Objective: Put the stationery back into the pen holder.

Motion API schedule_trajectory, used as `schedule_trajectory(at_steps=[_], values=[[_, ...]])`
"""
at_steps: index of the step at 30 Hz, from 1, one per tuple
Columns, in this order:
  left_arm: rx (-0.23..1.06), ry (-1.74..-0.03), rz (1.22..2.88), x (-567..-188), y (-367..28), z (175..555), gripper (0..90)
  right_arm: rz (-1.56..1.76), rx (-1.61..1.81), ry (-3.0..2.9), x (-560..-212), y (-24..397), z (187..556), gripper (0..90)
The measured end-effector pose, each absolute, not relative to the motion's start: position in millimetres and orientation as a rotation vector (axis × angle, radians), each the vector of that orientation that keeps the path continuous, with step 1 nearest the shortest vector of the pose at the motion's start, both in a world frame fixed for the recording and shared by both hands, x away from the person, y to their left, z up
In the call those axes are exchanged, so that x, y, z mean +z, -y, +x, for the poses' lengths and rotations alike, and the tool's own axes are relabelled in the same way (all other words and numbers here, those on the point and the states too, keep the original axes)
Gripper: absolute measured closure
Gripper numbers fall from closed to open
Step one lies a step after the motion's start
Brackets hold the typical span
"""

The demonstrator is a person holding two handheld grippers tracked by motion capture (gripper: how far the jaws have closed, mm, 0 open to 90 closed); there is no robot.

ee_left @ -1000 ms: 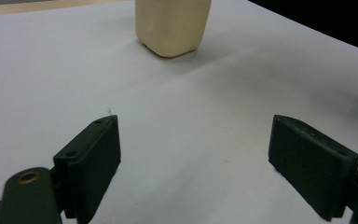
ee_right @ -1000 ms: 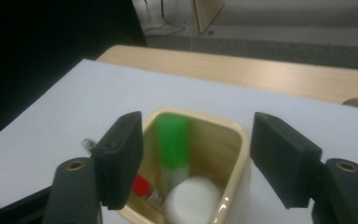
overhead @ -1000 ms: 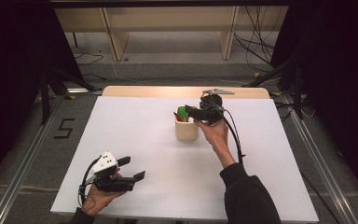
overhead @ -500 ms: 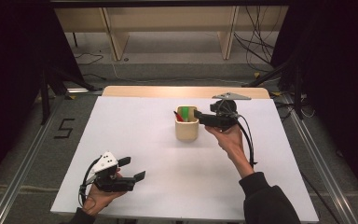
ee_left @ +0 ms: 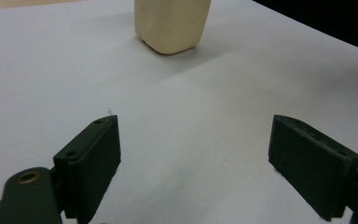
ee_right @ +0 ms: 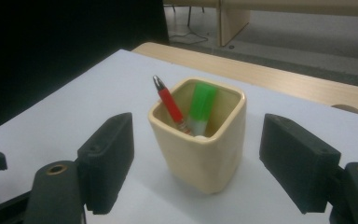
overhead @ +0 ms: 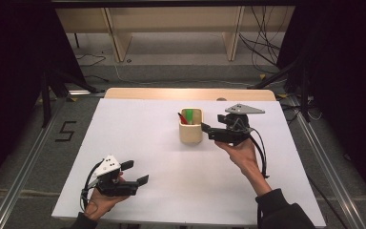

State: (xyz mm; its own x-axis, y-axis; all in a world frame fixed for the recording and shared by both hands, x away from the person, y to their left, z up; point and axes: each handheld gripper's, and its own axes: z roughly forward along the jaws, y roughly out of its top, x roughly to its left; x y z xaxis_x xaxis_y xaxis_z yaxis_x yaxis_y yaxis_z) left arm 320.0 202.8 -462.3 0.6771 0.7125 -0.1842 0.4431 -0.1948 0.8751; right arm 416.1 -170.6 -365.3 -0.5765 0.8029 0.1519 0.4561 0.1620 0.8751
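Observation:
A cream square cup stands on the white table, and in the right gripper view the cup holds a red pen and a green marker. My right gripper hovers just right of the cup and points at it. Its jaws have just been opening and now stand open with nothing between them; the cup lies beyond their tips. My left gripper rests open near the table's front left corner, aimed across bare table toward the cup.
A wooden strip runs along the table's far edge. Behind it are wooden shelf legs and cables on the floor. Metal rails run along both sides of the table.
My right gripper has drawn back from over the cup to its right side, and its jaws have spread wider. The left gripper has stayed put.

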Motion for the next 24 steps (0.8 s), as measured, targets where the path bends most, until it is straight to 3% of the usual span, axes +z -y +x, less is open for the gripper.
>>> schedule_trajectory(at_steps=[24], values=[[0.309, -0.903, 1.839, -462, -202, 320, 16.4, 1.147, 1.427, -2.117, -384, 179, 380, 25.3]])
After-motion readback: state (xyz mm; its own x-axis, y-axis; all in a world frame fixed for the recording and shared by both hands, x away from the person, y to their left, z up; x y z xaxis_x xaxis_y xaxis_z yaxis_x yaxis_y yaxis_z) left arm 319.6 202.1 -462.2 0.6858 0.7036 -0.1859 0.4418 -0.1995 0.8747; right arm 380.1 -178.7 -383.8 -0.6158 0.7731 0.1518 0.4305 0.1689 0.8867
